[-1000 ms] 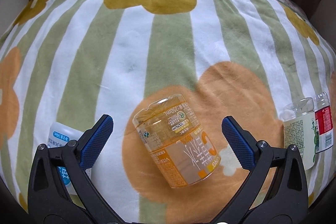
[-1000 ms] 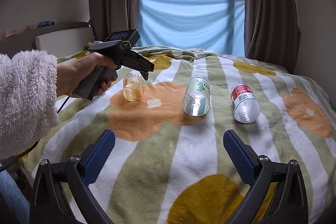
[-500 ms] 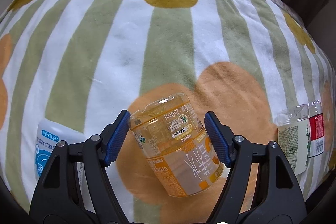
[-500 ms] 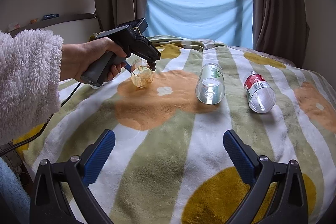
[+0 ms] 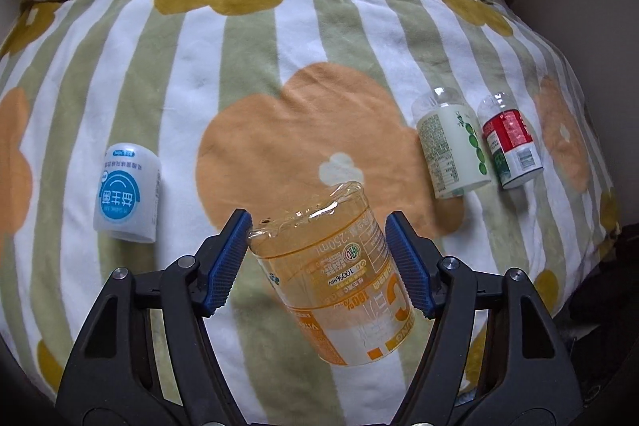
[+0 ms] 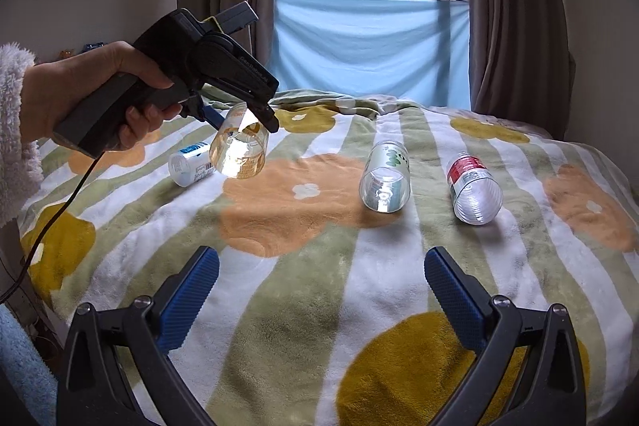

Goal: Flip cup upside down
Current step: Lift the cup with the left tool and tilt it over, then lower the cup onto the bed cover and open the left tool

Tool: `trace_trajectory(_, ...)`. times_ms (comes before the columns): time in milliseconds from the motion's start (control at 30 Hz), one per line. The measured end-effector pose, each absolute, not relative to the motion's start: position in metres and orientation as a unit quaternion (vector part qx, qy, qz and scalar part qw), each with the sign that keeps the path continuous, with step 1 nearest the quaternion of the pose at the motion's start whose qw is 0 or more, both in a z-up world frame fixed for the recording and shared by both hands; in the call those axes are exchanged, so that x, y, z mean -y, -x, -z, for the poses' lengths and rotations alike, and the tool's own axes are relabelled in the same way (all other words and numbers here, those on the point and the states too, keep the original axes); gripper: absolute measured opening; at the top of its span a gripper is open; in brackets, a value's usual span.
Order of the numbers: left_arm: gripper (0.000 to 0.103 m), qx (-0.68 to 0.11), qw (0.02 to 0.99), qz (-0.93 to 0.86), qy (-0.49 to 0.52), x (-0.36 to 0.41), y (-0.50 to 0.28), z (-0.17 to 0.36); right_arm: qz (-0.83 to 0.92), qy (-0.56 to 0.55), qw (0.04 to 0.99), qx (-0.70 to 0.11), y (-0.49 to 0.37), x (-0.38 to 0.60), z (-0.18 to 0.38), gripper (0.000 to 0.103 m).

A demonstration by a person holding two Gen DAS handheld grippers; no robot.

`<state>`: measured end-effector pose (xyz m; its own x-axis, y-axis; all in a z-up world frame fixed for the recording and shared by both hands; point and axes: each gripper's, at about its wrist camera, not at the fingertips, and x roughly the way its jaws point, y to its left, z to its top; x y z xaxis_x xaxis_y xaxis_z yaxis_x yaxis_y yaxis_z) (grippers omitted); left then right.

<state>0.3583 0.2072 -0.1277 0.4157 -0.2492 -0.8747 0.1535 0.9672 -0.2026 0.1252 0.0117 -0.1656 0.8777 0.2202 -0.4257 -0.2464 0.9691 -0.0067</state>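
Our left gripper (image 5: pixel 317 260) clamps the orange-labelled cup (image 5: pixel 339 282) above the blanket (image 5: pixel 259 66); inversion remains; right gripper (image 6: pixel 321 290) gapes, idle.

Glossy clear plastic cup (image 5: pixel 339 282), ribbed blue pads (image 5: pixel 223 262), fluffy matt fleece blanket (image 5: pixel 255 74).

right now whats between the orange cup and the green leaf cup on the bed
Only bare blanket: no object lies between the lifted orange cup and the green leaf cup, seen from the right wrist view.

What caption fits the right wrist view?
Left gripper lifts the orange cup above the blanket; right gripper open.
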Motion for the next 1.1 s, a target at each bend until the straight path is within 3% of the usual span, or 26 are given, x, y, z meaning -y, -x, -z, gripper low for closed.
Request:
trace_trajectory(233, 0.066, -0.582, 0.801, 0.129, 0.054, -0.193, -0.326, 0.183, -0.102, 0.008, 0.971, -0.218, -0.118, 0.011, 0.156, 0.103)
trace_trajectory(667, 0.065, -0.576, 0.808, 0.111, 0.056, -0.185, -0.347, 0.190, -0.085, -0.024, 0.971, -0.223, -0.112, 0.031, 0.159, 0.103)
trace_trajectory(767, 0.074, -0.571, 0.816, 0.094, 0.011, -0.177, -0.350, 0.191, -0.086, -0.024, 0.970, -0.225, -0.113, 0.033, 0.161, 0.103)
trace_trajectory(833, 0.097, -0.562, 0.823, 0.086, -0.021, -0.172, -0.350, 0.190, -0.086, -0.026, 0.970, -0.226, -0.115, 0.035, 0.162, 0.103)
trace_trajectory(867, 0.100, -0.555, 0.827, 0.083, -0.032, -0.171, -0.349, 0.189, -0.086, -0.028, 0.970, -0.227, -0.115, 0.035, 0.162, 0.103)
trace_trajectory(1100, 0.102, -0.524, 0.847, 0.083, -0.026, -0.185, -0.334, 0.170, -0.090, -0.029, 0.968, -0.232, -0.119, 0.037, 0.163, 0.103)
